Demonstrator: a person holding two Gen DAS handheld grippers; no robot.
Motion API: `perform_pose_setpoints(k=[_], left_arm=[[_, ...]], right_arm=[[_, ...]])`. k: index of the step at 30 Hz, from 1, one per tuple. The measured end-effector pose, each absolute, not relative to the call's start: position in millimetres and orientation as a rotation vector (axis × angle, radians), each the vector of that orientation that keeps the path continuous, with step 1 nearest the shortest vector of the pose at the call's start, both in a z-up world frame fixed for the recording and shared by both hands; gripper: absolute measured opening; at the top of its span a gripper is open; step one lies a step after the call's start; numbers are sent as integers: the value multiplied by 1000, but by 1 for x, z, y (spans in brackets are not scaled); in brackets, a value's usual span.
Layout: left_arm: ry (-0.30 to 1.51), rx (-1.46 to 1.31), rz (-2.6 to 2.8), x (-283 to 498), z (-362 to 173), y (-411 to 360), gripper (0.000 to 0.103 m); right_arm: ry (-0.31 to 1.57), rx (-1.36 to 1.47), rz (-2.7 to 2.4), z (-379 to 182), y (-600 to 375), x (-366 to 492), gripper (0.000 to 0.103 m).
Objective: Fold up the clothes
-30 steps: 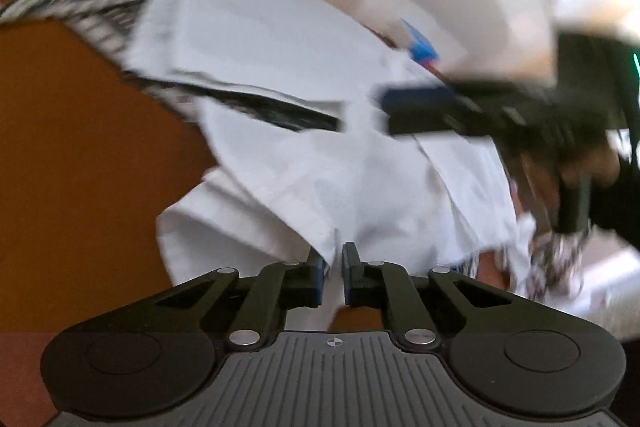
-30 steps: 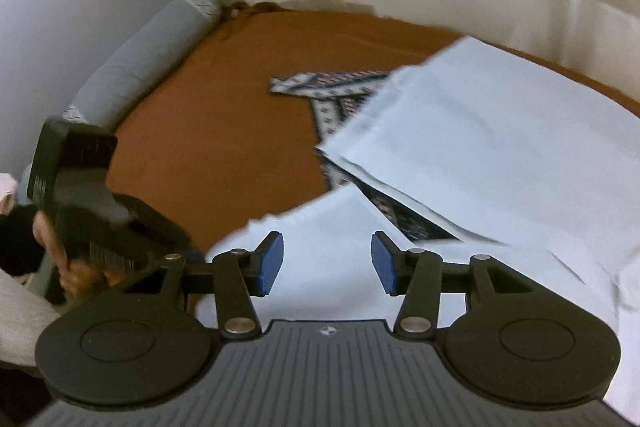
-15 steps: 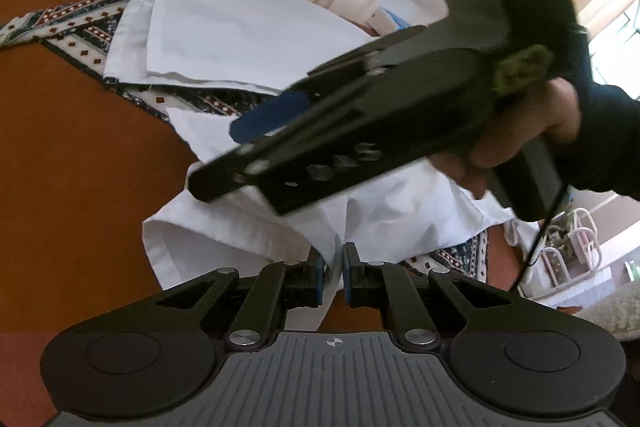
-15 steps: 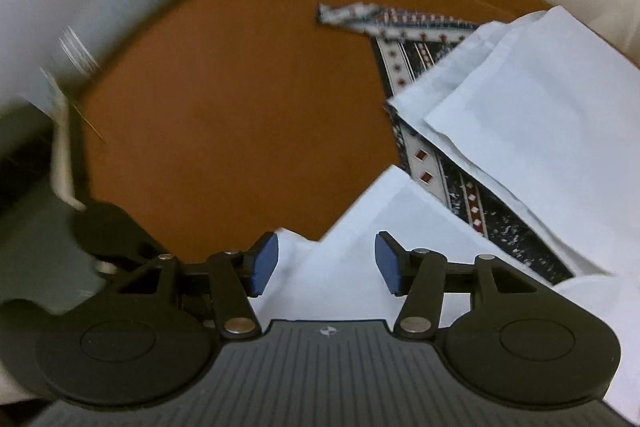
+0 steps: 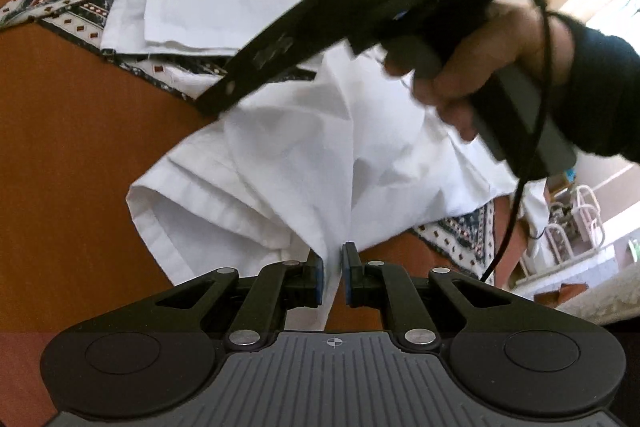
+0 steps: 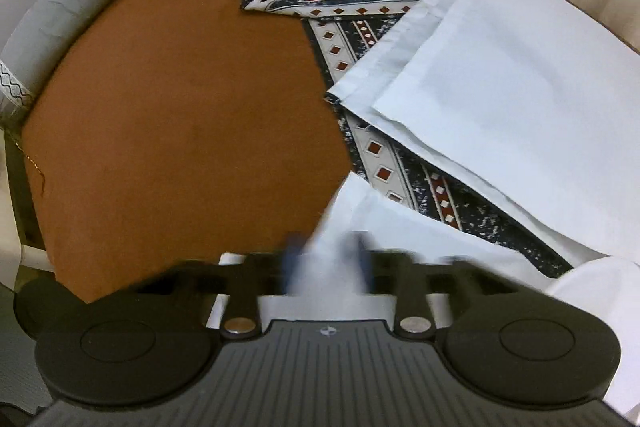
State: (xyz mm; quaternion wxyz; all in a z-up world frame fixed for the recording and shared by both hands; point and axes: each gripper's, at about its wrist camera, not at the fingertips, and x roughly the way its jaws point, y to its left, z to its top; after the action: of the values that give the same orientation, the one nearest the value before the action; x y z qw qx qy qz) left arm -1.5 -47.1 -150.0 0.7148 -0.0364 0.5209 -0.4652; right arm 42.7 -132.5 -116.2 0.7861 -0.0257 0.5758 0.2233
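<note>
The left tongs (image 5: 331, 277) pinch a fold of the white garment (image 5: 304, 163), though their jaws are opening slightly with cloth between them. The right tongs (image 6: 326, 269), blurred, have snapped closed on a corner of the same garment near its edge. The garment lies crumpled on the orange bed cover (image 6: 180, 99), over a patterned cloth (image 6: 352, 39), with a second white piece (image 6: 500, 67) farther back. If the left grip loosens further, the fold could slip out and the fabric sag unevenly.

Left claw (image 5: 331, 277) opening – white garment (image 5: 304, 163) between its pads, right claw (image 5: 224, 95) overhead, orange bedsheet (image 5: 72, 147) beneath.
</note>
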Motion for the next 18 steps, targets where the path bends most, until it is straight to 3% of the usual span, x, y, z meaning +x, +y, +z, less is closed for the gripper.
perform_pose_setpoints(k=[2,5,8,18], left_arm=[[1151,-83,-1020,-2,-148,-43,27],[1137,-140,-986,3,-141,-28,30],[1123,-245,-929,15,-135,-9,46],[1207,-378,-827,54,-161,-27,49]], right_arm=[[1205,-43,484,-106,-139,37,3],[1145,10,491,-85,-157,23,3],[1108,74,484,-64,-186,3,3],[1123,164,440,-58,-226,-60,3]])
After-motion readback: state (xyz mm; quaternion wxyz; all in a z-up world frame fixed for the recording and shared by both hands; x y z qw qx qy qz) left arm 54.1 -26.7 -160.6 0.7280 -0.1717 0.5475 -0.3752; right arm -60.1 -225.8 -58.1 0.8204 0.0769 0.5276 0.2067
